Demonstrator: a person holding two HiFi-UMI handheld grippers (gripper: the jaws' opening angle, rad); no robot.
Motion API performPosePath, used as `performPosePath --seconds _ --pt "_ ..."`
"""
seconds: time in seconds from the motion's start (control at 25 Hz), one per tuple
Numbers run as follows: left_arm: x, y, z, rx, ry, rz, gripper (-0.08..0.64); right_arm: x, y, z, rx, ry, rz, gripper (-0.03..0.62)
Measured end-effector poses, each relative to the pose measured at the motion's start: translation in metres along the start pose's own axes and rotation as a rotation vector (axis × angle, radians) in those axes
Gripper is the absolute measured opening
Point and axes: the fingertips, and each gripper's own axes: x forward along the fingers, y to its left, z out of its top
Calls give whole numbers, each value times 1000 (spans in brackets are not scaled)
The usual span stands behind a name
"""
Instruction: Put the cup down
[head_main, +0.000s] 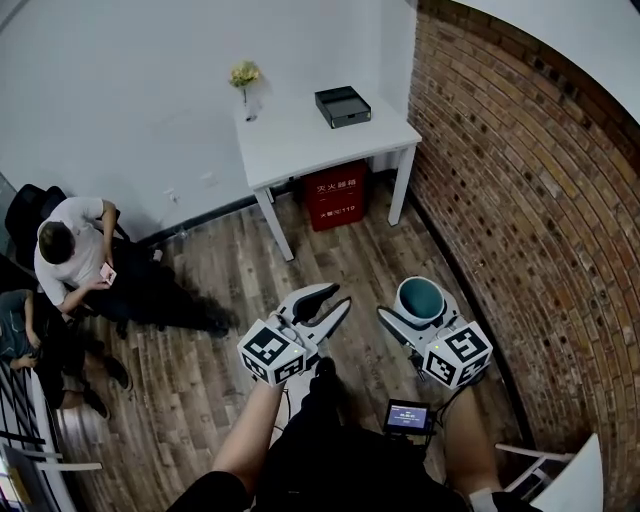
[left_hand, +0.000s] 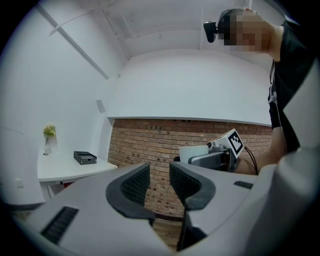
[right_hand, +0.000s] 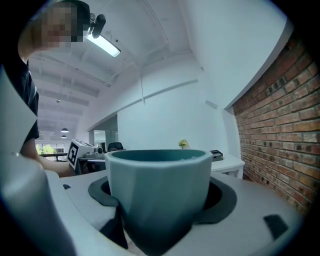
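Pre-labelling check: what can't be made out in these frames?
- Inside of the cup: right gripper view, its own rim hides it.
- Print on the red box: head view, too small.
- Inside of the black box: head view, too small.
- Text on the small screen: head view, too small.

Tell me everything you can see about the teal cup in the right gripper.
The teal cup looks smooth, faintly faceted and darker inside, and it seems empty. It stands upright. The right gripper holds it above the wooden floor, with its dark padded fingers pressing on both sides. No handle shows.
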Motion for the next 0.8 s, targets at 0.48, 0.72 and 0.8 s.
performPosePath --seconds 0.48,0.72,0.8 --pt "34 141 22 -23 -4 -28 127 125 -53 31 15 5 -39 400" --pt "48 194 28 -31 -2 -58 127 179 -71 42 20 15 -53 400" --pt "50 208 29 -30 -5 -68 127 193 -74 43 21 21 -59 400"
